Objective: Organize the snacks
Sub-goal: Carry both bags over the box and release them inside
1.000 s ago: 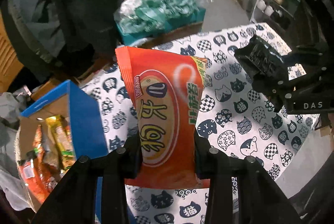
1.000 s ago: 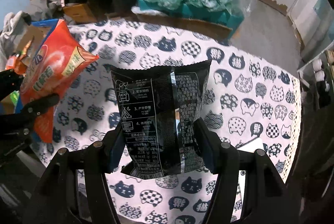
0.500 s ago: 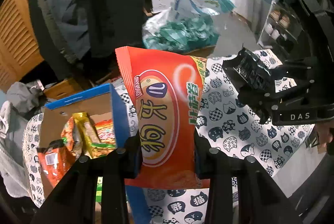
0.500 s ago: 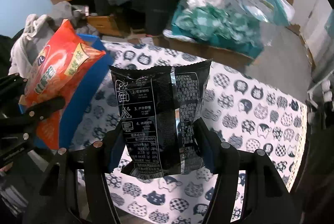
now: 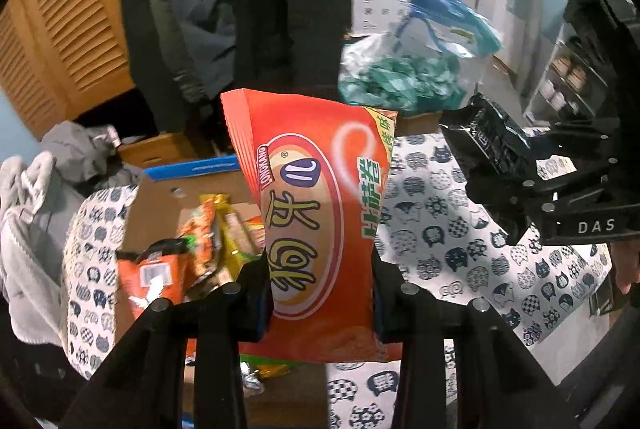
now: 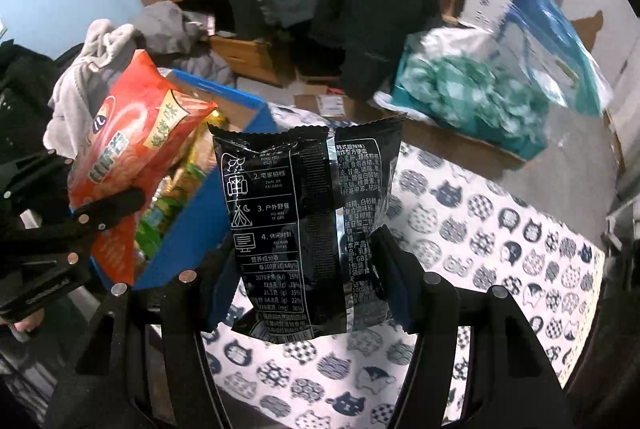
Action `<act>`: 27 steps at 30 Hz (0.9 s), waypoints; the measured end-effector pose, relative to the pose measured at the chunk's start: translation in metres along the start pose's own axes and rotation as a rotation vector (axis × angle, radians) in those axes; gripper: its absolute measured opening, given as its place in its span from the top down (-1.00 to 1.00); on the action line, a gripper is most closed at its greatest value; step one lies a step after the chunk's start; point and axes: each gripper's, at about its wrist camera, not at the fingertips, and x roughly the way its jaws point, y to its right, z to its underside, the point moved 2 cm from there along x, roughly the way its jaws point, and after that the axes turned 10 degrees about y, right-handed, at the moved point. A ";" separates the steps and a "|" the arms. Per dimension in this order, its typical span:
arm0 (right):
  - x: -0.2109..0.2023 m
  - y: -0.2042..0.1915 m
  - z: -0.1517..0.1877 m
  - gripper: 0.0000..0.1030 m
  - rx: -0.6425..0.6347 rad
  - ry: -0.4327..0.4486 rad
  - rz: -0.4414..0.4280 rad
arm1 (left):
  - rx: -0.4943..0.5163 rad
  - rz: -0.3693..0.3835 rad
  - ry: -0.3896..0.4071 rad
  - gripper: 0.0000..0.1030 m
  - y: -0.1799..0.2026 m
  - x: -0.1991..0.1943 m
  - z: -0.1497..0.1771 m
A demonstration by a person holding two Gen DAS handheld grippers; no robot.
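Snacks sit in both grippers: the left gripper (image 5: 320, 293) has its jaws clamped on an upright orange snack bag (image 5: 316, 221) above the open blue cardboard box (image 6: 192, 225) of packets. The right gripper (image 6: 308, 285) grips a black snack packet (image 6: 308, 225) over the cat-print table (image 6: 500, 253), just beside the box.
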 end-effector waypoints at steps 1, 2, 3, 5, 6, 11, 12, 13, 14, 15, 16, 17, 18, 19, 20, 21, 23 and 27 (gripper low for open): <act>0.002 -0.005 -0.002 -0.22 -0.005 0.000 -0.009 | -0.018 -0.009 -0.002 0.26 -0.008 -0.001 0.002; 0.004 -0.010 -0.005 -0.22 -0.009 0.000 -0.018 | -0.028 -0.013 -0.004 0.26 -0.013 -0.001 0.003; 0.006 -0.016 -0.007 -0.22 -0.013 -0.001 -0.025 | -0.042 -0.017 -0.007 0.26 -0.019 -0.001 0.005; 0.009 -0.026 -0.011 -0.22 -0.025 -0.003 -0.034 | -0.063 -0.031 -0.010 0.26 -0.031 -0.002 0.008; 0.011 -0.031 -0.013 -0.22 -0.031 -0.003 -0.038 | -0.075 -0.044 -0.009 0.26 -0.038 -0.003 0.010; 0.022 -0.059 -0.023 -0.22 -0.060 -0.009 -0.066 | -0.124 -0.089 -0.006 0.26 -0.067 -0.009 0.020; 0.025 -0.064 -0.025 -0.22 -0.065 -0.013 -0.073 | -0.140 -0.104 -0.006 0.26 -0.075 -0.010 0.023; 0.029 -0.070 -0.027 -0.22 -0.071 -0.016 -0.080 | -0.153 -0.115 -0.007 0.26 -0.082 -0.011 0.025; 0.033 -0.075 -0.029 -0.22 -0.076 -0.021 -0.087 | -0.164 -0.124 -0.008 0.26 -0.087 -0.012 0.028; 0.037 -0.081 -0.030 -0.22 -0.081 -0.027 -0.095 | -0.175 -0.130 -0.009 0.26 -0.094 -0.012 0.030; 0.040 -0.086 -0.031 -0.22 -0.082 -0.031 -0.101 | -0.186 -0.137 -0.011 0.26 -0.100 -0.013 0.033; 0.045 -0.090 -0.032 -0.22 -0.084 -0.037 -0.109 | -0.196 -0.144 -0.012 0.26 -0.104 -0.014 0.035; 0.050 -0.095 -0.033 -0.22 -0.085 -0.045 -0.116 | -0.206 -0.153 -0.013 0.26 -0.110 -0.014 0.037; 0.054 -0.098 -0.034 -0.22 -0.085 -0.050 -0.121 | -0.215 -0.163 -0.015 0.26 -0.114 -0.015 0.039; 0.059 -0.101 -0.035 -0.22 -0.084 -0.059 -0.126 | -0.222 -0.173 -0.018 0.26 -0.119 -0.015 0.042; 0.064 -0.105 -0.035 -0.22 -0.083 -0.066 -0.132 | -0.230 -0.180 -0.022 0.26 -0.123 -0.015 0.044; 0.072 -0.111 -0.036 -0.22 -0.083 -0.079 -0.142 | -0.245 -0.185 -0.025 0.26 -0.129 -0.017 0.048; 0.088 -0.123 -0.038 -0.22 -0.104 -0.100 -0.142 | -0.260 -0.205 -0.034 0.25 -0.137 -0.014 0.054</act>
